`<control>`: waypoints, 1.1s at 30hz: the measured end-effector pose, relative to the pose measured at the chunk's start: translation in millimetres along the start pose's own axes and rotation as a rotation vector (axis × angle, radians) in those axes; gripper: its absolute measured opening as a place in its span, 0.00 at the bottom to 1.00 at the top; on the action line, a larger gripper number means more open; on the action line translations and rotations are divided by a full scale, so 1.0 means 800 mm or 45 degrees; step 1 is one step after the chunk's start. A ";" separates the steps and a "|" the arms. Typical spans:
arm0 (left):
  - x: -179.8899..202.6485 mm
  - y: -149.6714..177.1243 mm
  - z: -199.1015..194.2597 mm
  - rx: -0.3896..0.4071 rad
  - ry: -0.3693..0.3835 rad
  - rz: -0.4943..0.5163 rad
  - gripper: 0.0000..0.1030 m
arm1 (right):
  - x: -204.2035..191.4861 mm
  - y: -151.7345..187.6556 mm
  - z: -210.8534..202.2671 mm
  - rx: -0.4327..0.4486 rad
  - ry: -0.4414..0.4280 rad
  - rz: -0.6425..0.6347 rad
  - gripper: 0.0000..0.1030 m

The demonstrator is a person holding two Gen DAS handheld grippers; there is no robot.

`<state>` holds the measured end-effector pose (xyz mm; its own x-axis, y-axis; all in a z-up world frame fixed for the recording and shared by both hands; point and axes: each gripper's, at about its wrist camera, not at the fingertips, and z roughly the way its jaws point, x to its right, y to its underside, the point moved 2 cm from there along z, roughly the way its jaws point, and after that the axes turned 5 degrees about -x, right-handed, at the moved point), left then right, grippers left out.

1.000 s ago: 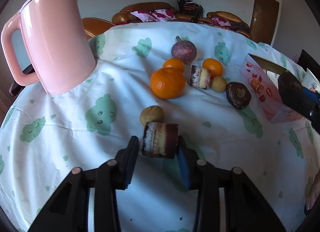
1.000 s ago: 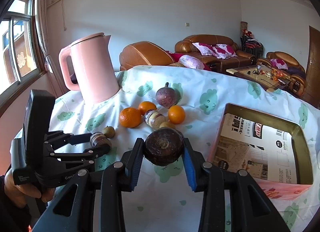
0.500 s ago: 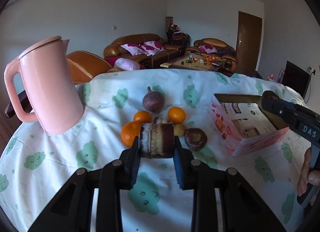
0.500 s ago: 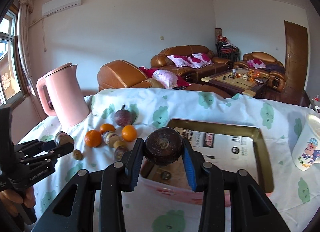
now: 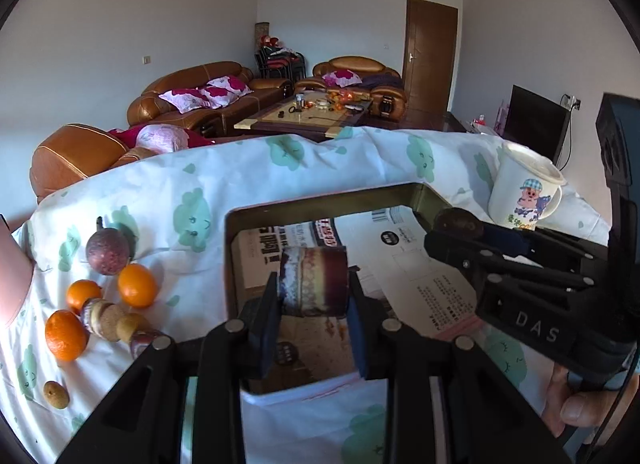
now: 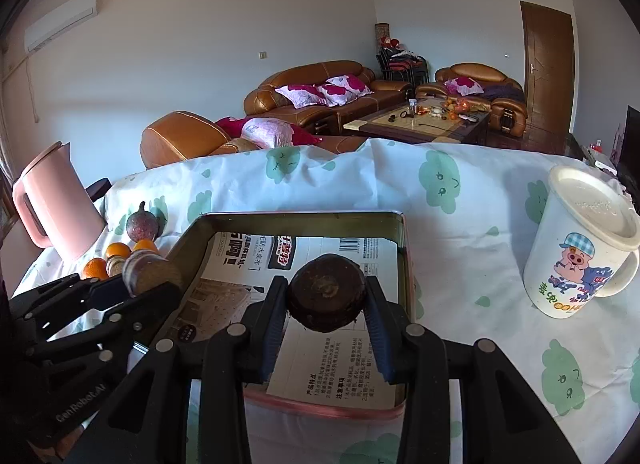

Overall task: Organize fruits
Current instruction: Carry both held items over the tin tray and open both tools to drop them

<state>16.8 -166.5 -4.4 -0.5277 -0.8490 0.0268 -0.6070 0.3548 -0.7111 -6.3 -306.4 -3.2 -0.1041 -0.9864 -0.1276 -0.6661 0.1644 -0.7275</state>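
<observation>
Both grippers over the box, each carrying fruit.

Left gripper [image 5: 312, 306]: jaws clamped on a banded brown cut fruit piece [image 5: 313, 281], held above the open box [image 6: 404, 264] on the table [image 6: 460, 200]. Right gripper [image 6: 326, 318]: jaws clamped on a dark round fruit [image 6: 326, 298], also above the box. Oranges [image 5: 137, 285], a purple passion fruit [image 5: 107, 256] and small brown fruits lie left of the box; mug [image 6: 580, 248] to its right.

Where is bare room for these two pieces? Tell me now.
Inside the gold-rimmed tin tray, its paper-lined floor is bare. Cloth between tray and lidded cartoon mug is free too. Crowded: the oranges and purple fruit cluster left of the tray, by the pink kettle.
</observation>
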 end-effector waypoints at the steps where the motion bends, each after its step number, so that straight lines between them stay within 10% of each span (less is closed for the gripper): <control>1: 0.005 -0.002 0.006 -0.010 0.005 -0.003 0.31 | 0.002 0.000 0.002 -0.007 0.003 -0.001 0.39; 15: 0.007 0.010 0.030 -0.060 -0.017 -0.020 0.32 | 0.005 0.007 0.017 -0.058 -0.052 0.025 0.40; 20: 0.008 0.014 0.004 0.044 -0.116 -0.033 0.87 | 0.011 0.005 0.006 0.014 -0.111 0.095 0.50; 23: 0.010 0.013 -0.017 0.143 -0.163 -0.018 1.00 | 0.016 0.002 -0.015 0.160 -0.087 0.120 0.57; 25: 0.005 0.012 -0.028 0.190 -0.191 -0.029 1.00 | 0.018 0.002 -0.028 0.257 -0.045 0.140 0.80; 33: -0.013 0.019 -0.029 0.202 -0.315 -0.039 1.00 | 0.023 0.000 -0.042 0.393 0.089 0.145 0.82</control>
<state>-0.8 -143.2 0.7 -0.3379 -0.9350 -0.1078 -0.5097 0.2781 -0.8142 -32.9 -325.3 17.4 -0.2226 -0.9579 -0.1811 -0.3934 0.2583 -0.8824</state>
